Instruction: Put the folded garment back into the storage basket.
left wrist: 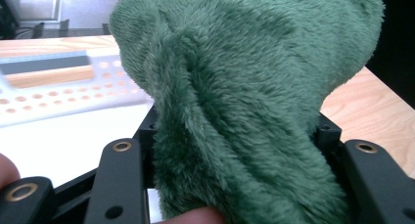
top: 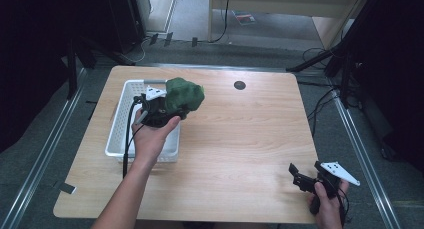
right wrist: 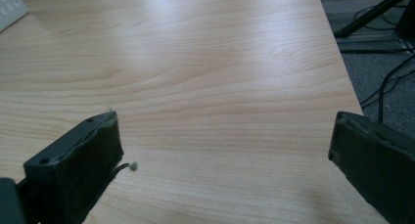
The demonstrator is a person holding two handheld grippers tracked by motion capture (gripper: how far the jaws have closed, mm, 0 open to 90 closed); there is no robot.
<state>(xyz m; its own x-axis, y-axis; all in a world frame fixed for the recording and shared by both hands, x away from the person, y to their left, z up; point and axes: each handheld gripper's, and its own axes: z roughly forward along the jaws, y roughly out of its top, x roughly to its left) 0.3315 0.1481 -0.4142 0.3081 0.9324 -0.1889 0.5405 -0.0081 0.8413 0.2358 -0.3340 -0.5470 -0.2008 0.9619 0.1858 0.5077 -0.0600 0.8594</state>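
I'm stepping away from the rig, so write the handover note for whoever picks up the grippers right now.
Left gripper: shut on the green plush toy, held up over the right edge of the white basket.
Right gripper: open, holding nothing, low over the table near its front right corner.
Done: the toy is gripped and off the table.
Left: whether it is going into the basket or coming out can't be told; probably lower it in and release, then pull the left gripper back.
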